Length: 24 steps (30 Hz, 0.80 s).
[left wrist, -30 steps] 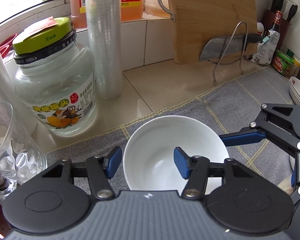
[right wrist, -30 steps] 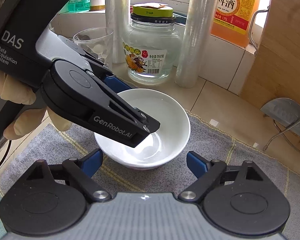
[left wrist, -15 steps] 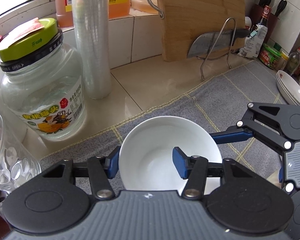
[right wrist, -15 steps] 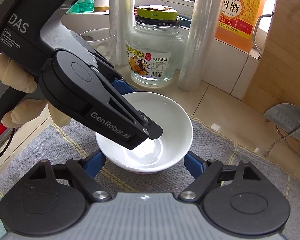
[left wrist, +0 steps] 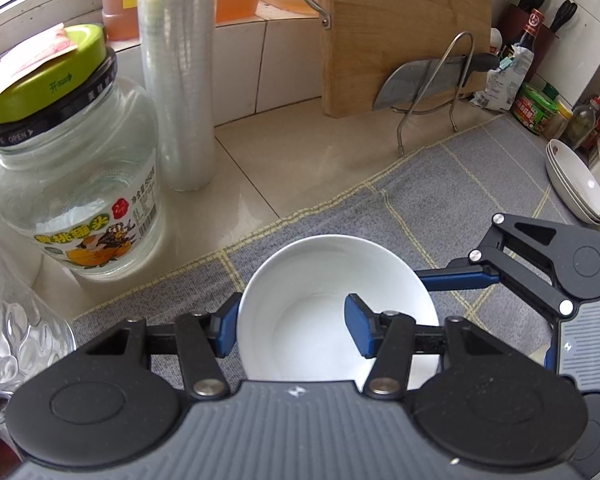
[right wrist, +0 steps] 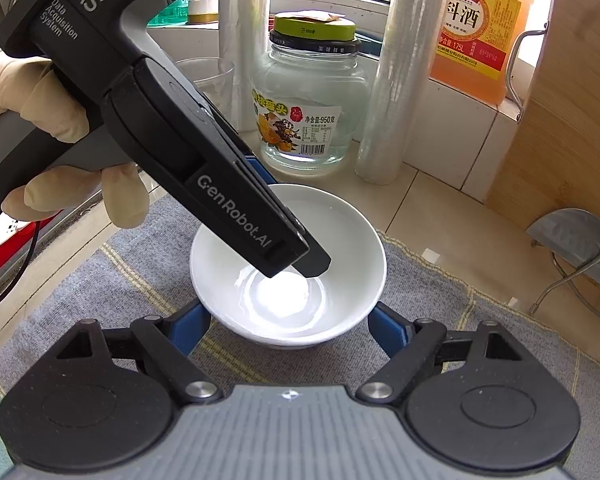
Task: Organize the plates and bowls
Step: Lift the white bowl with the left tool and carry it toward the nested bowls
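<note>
A white bowl sits on the grey mat; it also shows in the right wrist view. My left gripper is open and straddles the bowl's near left wall, one blue pad outside, one inside; its pads are apart from the wall. My right gripper is open, its blue pads either side of the bowl's near lower wall, not touching. A stack of white plates lies at the far right of the mat.
A glass jar with a green lid, a roll of cling film and a drinking glass stand left of the bowl. A wooden cutting board and a cleaver in a wire rack stand behind. Bottles and jars crowd the far right corner.
The right gripper has moved in closer, so its pads now flank the bowl. The left gripper has shifted slightly but stays open over the bowl's wall. The bowl has not moved.
</note>
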### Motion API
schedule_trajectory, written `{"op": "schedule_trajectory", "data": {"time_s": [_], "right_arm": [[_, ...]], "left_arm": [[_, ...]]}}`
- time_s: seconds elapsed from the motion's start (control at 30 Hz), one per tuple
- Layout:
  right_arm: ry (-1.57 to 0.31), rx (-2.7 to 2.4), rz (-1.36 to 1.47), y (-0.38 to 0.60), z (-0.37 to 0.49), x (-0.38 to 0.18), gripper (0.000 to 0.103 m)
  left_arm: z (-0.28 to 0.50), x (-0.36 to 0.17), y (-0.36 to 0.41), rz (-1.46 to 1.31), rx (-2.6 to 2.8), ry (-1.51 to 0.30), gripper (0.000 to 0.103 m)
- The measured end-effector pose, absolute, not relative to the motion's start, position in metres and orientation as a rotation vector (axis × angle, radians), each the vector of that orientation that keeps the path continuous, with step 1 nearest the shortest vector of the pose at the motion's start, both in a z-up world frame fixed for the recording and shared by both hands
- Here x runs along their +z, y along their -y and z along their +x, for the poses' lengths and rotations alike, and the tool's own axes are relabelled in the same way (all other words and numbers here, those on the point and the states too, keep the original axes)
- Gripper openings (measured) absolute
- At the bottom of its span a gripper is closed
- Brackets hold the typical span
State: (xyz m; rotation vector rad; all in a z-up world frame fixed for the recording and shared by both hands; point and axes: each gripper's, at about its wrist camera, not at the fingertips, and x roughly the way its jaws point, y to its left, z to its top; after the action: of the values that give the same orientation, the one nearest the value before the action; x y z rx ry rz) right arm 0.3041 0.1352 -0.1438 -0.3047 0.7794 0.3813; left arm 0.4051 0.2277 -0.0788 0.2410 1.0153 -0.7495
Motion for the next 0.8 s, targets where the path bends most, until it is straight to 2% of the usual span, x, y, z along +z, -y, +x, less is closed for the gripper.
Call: {"op": "schedule_trajectory", "data": {"time_s": [0.8], "right_arm": [[-0.792,0.381,-0.283,-0.1322,0.3047,-0.1423,0.089]], "left_arm": [[0.4016,-0.0753,-0.2267,0.23,-0.751,-1.007,0.053]]}}
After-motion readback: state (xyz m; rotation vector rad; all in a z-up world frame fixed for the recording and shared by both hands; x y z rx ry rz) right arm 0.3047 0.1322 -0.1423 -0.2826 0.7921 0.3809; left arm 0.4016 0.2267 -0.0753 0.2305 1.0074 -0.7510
